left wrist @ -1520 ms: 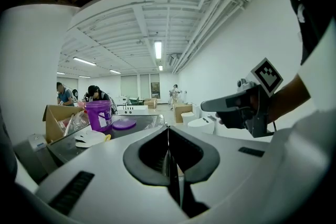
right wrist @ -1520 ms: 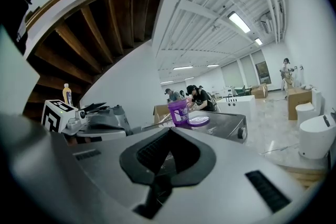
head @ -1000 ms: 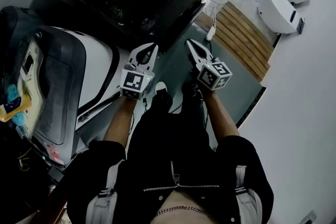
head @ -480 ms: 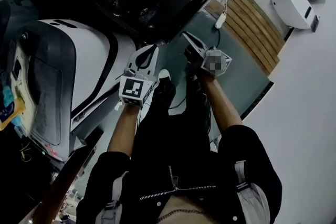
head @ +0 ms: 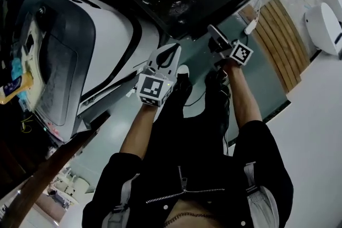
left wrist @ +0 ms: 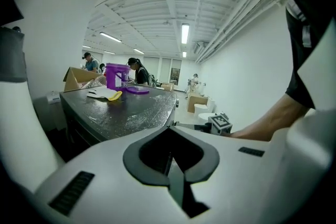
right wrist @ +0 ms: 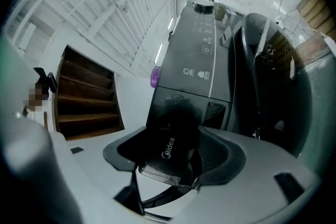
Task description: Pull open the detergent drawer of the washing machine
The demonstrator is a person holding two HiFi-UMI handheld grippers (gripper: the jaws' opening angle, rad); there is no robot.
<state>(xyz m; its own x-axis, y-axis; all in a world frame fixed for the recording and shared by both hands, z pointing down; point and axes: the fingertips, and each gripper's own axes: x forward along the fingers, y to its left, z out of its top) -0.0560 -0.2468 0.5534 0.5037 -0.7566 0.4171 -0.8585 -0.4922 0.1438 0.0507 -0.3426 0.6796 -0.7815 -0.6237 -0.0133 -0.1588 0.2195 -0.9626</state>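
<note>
We've got the R gripper (right wrist: 175, 156) up at the dark washing machine (right wrist: 185, 84), jaws opening wide. The detergent drawer (right wrist: 169, 136), front w/ Midea logo, sits between them, next to the control panel (right wrist: 203, 44); pads aren't pressing on it. Can't tell if the drawer's out at all. L gripper (head: 172, 52) hangs near the R one, jaws together, nothing in them, close to a white-grey appliance (head: 101, 45).
</note>
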